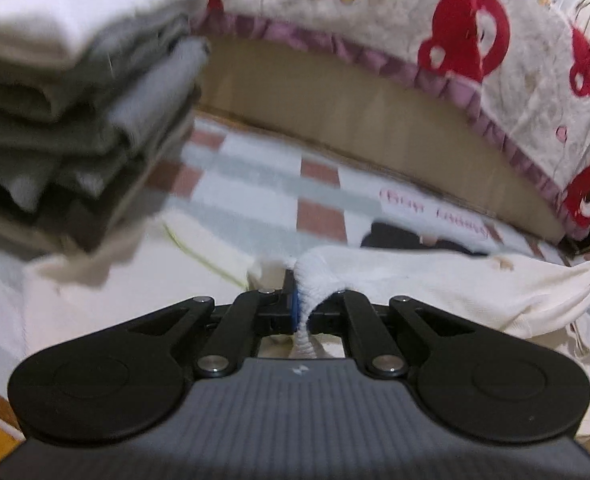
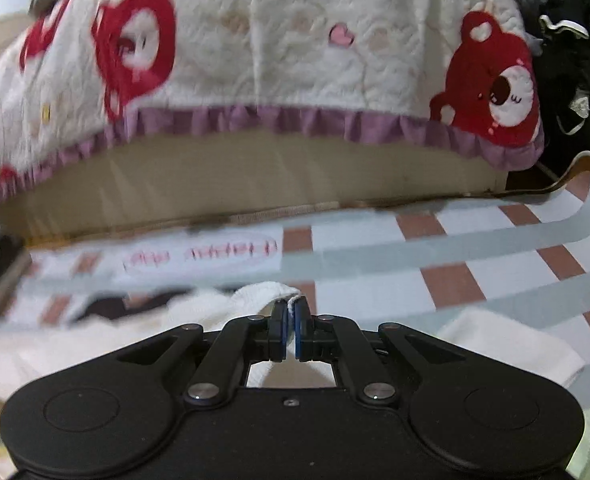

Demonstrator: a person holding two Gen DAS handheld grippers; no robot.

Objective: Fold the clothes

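Left of the cream garment [image 1: 435, 280] sits my stack of folded clothes [image 1: 79, 108] (blurred, greys and whites). My left gripper [image 1: 301, 300] is pinched tight on a ribbed edge of that garment, which lies on the checked mat [image 1: 255, 176] below the bear-print quilt [image 1: 475, 40]. My right gripper [image 2: 291, 320] is clamped on another edge of it.

Folded stack [image 1: 83, 92] left on mat [image 1: 255, 184], garment [image 1: 435, 280] before it, sofa [image 1: 375, 128] behind.
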